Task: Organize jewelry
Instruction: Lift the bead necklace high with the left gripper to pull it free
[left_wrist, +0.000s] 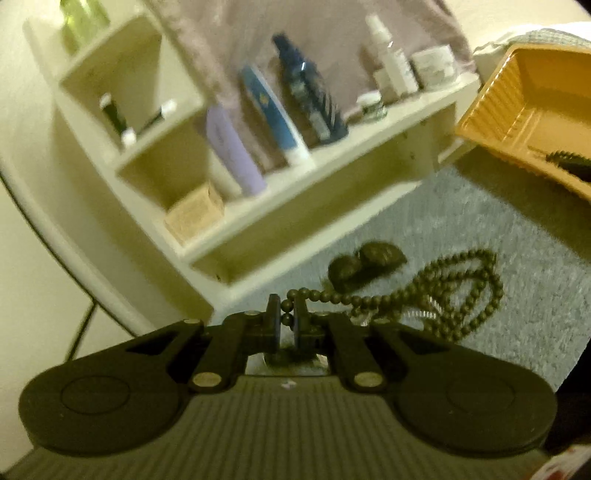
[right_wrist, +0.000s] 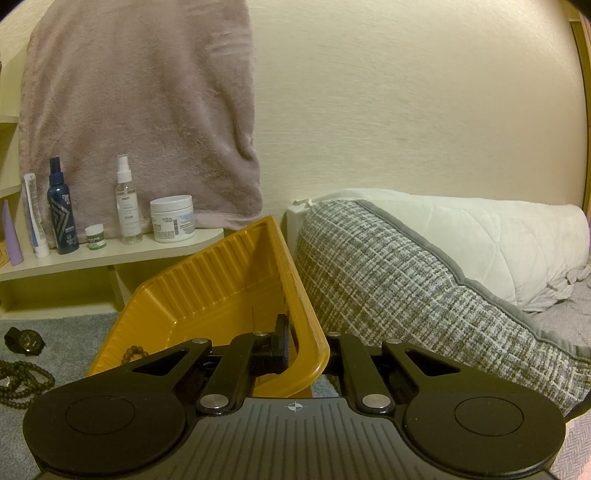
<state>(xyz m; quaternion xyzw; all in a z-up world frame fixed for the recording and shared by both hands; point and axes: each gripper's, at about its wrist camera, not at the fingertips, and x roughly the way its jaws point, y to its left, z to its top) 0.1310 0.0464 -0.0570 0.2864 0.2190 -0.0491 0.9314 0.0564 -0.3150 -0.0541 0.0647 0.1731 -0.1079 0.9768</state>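
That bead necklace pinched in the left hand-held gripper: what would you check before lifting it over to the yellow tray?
1. Left hand-held gripper shut on the bead necklace: ok.
2. Necklace clear of the carpet: not ok, most of it lies there.
3. Strands free of tangles: cannot tell, loops overlap.
4. Right hand-held gripper clamped on the yellow tray rim: ok.
5. Room in the tray: ok, only a small bead bracelet shows inside.
6. Watch clear of the necklace: ok.
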